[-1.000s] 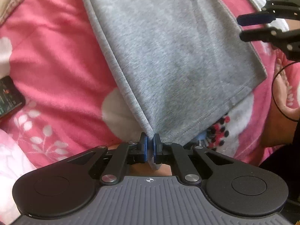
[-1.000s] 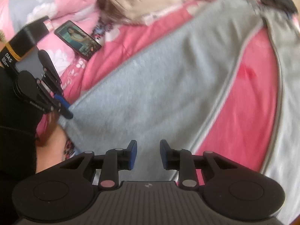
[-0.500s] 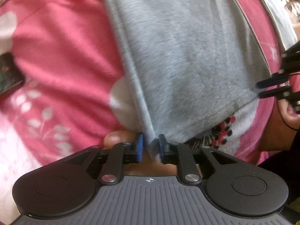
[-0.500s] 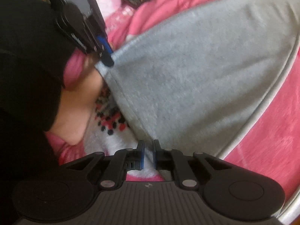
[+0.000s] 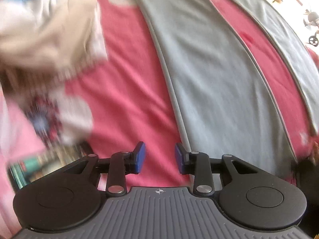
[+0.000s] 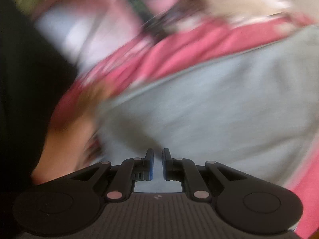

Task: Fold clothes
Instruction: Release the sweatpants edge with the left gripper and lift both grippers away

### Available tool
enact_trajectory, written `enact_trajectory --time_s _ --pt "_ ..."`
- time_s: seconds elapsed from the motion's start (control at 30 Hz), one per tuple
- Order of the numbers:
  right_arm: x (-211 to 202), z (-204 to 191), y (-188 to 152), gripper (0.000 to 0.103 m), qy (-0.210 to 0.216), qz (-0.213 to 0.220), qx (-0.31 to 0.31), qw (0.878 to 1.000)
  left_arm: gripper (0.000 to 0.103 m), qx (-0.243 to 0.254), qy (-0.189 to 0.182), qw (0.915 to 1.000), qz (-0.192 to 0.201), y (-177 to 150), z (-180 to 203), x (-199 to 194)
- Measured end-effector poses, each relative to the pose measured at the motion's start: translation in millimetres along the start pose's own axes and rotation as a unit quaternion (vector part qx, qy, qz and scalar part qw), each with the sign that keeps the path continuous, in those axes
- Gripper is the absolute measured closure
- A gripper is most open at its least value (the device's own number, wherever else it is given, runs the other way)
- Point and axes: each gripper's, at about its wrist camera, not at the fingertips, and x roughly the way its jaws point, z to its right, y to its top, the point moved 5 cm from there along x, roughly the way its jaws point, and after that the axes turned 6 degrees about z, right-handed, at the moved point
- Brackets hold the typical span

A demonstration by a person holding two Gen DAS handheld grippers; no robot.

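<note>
A grey garment (image 5: 209, 79) lies spread on the pink floral bedsheet (image 5: 123, 99), running from the top of the left wrist view down to its lower right. My left gripper (image 5: 159, 157) hovers over bare pink sheet just left of the garment's edge; its jaws are opening and hold nothing. The right wrist view is blurred. There my right gripper (image 6: 158, 164) sits low on the grey garment (image 6: 209, 109), its blue pads nearly together with a pinch of grey cloth between them and a crease running toward them.
A heap of beige and white clothes (image 5: 43, 35) lies at the upper left. A blurred phone (image 5: 39, 165) rests on the sheet at the lower left. A person's bare hand (image 6: 65, 139) and black sleeve (image 6: 24, 79) fill the left of the right wrist view.
My left gripper let go of the garment's corner, opened and rose away over the pink sheet. My right gripper closed on the garment's hem and dropped lower, rolling as it went.
</note>
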Motion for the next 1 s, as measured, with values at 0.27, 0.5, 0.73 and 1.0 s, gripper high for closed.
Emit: enact_trajectory --time_s 0.27,0.5,0.73,1.0 --pt "-35 9 12 0.094 0.056 -0.004 -0.029 0.998 0.071 0.061 -0.011 0.9938 0.092 49 32 27" --pt "-81 183 67 0.093 -0.166 0.082 0.105 0.977 0.071 0.092 0.004 0.9939 0.061 30 56 69" --pt "-13 227 102 0.093 -0.220 0.112 0.088 0.965 0.070 -0.020 0.019 0.9984 0.050 1 22 73" --pt "21 33 31 0.093 -0.013 0.068 -0.125 0.990 0.070 -0.090 -0.024 0.9946 0.046 -3 -1 71"
